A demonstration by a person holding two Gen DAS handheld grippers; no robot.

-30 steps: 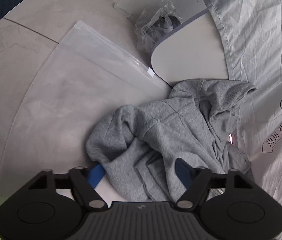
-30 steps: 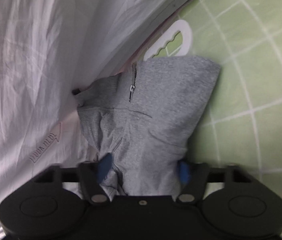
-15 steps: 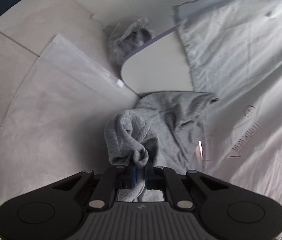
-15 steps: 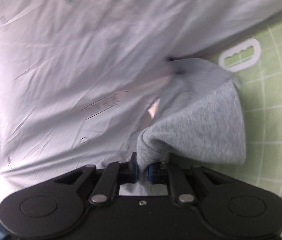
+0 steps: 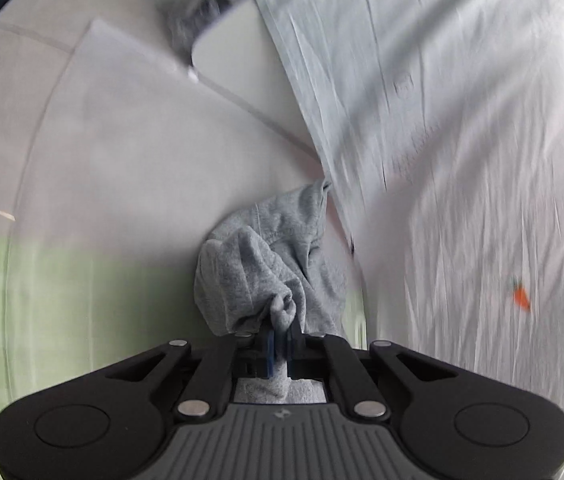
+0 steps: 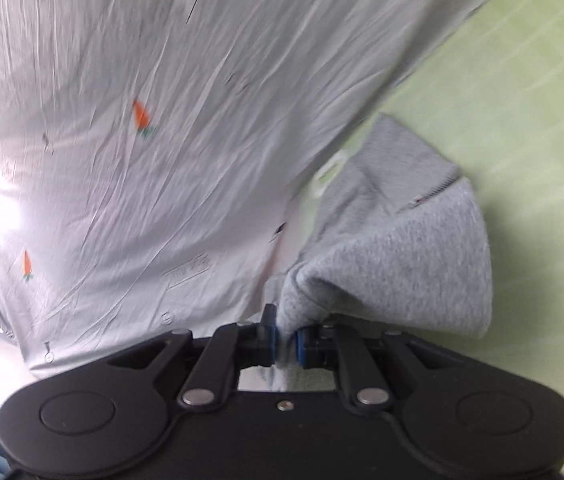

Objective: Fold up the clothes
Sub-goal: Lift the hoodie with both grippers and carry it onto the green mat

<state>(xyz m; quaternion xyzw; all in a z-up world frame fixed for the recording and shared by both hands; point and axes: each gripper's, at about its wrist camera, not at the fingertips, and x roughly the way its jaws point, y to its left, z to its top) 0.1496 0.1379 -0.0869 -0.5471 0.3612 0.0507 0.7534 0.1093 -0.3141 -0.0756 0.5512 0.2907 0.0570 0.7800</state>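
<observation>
A small grey zip hoodie hangs bunched from my left gripper, whose blue pads are shut on a fold of its fabric. In the right wrist view the same grey hoodie drapes off my right gripper, which is shut on another edge of it; a zipper shows near its upper right. The garment is lifted off the green gridded mat. The far end of the hoodie slips under the edge of a pale sheet.
A wrinkled pale sheet with small orange carrot prints covers much of both views. A clear plastic bag lies on the left, a white board and a crumpled bag beyond it. A white plastic ring lies by the hoodie.
Both grippers closed on the hoodie, then pulled it up and away from the sheet onto the green mat side; the views swung and are blurred by motion.
</observation>
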